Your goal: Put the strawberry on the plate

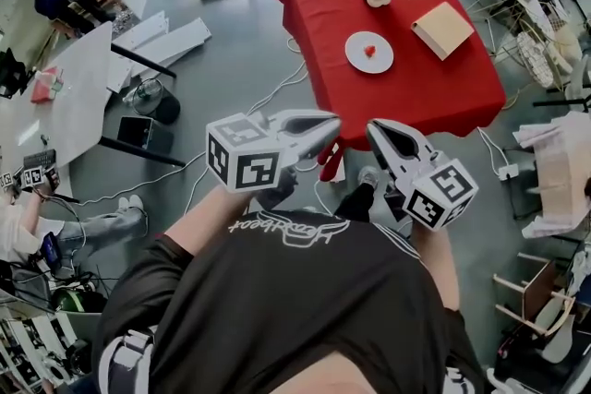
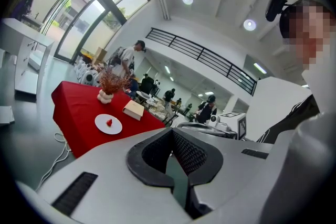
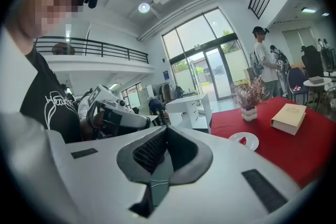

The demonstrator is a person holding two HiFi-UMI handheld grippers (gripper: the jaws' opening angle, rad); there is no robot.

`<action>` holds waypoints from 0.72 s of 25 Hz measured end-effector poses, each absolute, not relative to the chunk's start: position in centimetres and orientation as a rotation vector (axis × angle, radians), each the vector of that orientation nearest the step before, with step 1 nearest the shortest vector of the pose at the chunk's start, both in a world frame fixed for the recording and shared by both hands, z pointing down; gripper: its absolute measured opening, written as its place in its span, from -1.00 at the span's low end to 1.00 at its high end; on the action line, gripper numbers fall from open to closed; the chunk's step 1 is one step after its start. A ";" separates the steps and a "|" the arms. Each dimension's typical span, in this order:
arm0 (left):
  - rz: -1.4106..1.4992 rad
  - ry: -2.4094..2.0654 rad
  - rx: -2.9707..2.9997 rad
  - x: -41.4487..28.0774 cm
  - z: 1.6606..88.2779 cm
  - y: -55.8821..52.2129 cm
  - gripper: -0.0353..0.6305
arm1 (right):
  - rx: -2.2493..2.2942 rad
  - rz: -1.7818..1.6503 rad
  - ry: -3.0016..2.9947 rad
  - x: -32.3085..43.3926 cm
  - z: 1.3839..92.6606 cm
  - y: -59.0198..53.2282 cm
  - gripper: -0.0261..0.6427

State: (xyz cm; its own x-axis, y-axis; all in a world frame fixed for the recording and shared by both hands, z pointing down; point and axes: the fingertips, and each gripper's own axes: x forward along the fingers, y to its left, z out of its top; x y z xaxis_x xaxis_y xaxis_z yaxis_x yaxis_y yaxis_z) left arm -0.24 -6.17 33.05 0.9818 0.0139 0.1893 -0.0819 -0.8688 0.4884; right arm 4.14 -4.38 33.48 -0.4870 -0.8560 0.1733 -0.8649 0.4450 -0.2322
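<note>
- Left tool [image 1: 331, 121] and right tool [image 1: 375, 130], mid-frame in the head view: jaws pressed together, nothing between them
- Strawberry [image 1: 369, 51] already lies on the plate [image 1: 355, 60] on the red bench [image 1: 425, 97], upper centre-right, well apart from both tools and almost straight above the right one

My left gripper [image 1: 334, 121] and right gripper [image 1: 373, 128] wear smooth, matt pale-grey plastic shells. Their pads [image 2: 191, 152] are black, rubbery-looking and finely ribbed. The marker cube [image 1: 242, 163] on each is matt white with black printed squares. The tablecloth [image 1: 434, 97] is matt red cloth. The plate [image 1: 355, 62] looks smooth and white, with a slight gloss. The book [image 3: 289, 117] has a plain tan matt cover. The floor [image 1: 249, 41] is smooth grey with a dull sheen, and my T-shirt [image 1: 277, 300] is black cloth
</note>
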 end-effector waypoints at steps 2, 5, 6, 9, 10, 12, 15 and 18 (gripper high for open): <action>0.255 -0.036 2.611 -0.1 33.0 -5.8 -0.87 | 1.584 0.467 -2.637 4.3 33.6 -4.0 -0.90; 0.256 -0.022 2.615 0.1 32.9 -5.4 -0.87 | 1.591 0.466 -2.623 4.4 33.6 -3.7 -0.90; 0.258 -0.019 2.615 0.1 32.9 -5.3 -0.87 | 1.591 0.462 -2.621 4.4 33.6 -3.7 -0.90; 0.264 -0.011 2.615 0.3 33.1 -5.0 -0.87 | 1.584 0.461 -2.616 4.3 33.8 -3.4 -0.90; 0.266 -0.009 2.615 0.4 33.1 -4.9 -0.87 | 1.583 0.464 -2.616 4.3 33.9 -3.3 -0.90; 0.268 -0.005 2.616 0.5 33.2 -4.7 -0.87 | 1.583 0.468 -2.616 4.4 33.9 -3.1 -0.90; 0.272 -0.001 2.616 0.8 33.3 -4.5 -0.87 | 1.587 0.478 -2.622 4.7 34.0 -2.8 -0.90; 0.277 -0.001 2.613 0.9 33.5 -4.3 -0.87 | 1.592 0.487 -2.625 4.8 34.1 -2.7 -0.90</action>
State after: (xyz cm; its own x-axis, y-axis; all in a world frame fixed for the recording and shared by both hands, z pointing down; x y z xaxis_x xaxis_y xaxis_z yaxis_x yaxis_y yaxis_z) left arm 0.89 -4.34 33.48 0.9791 0.0514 0.1966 -0.0526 -0.8706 0.4891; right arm 4.79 -2.67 34.10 -0.4751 -0.8595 0.1883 -0.8699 0.4266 -0.2476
